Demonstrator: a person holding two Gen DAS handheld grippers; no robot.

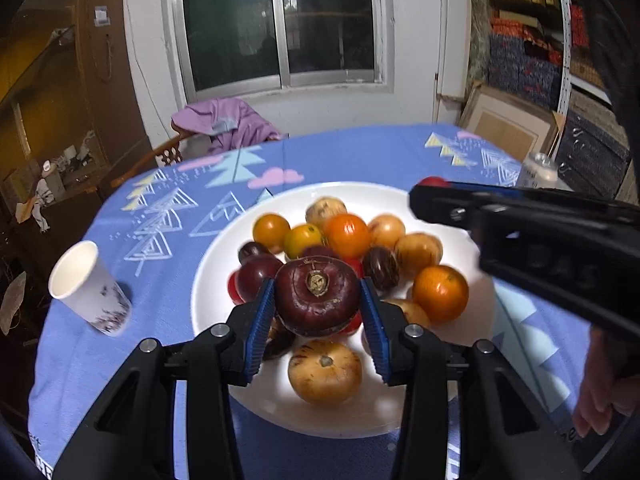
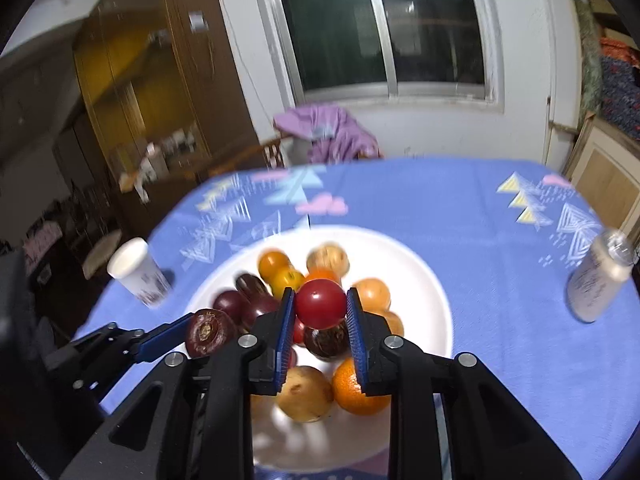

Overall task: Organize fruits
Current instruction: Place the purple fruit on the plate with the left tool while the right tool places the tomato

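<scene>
Fruits heaped on a white plate (image 1: pixel 216 264) on the blue tablecloth (image 1: pixel 100 344), paper cup (image 1: pixel 90 290) far left, then left gripper (image 1: pixel 318 300) pinching a dark purple fruit (image 1: pixel 318 294), right gripper (image 2: pixel 320 306) pinching a red fruit (image 2: pixel 321 303) above the plate, bottle (image 2: pixel 596 280) far right.

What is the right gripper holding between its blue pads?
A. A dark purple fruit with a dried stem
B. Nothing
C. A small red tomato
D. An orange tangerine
C: in the right wrist view the right gripper is clamped on a small red tomato, above the white plate.
</scene>
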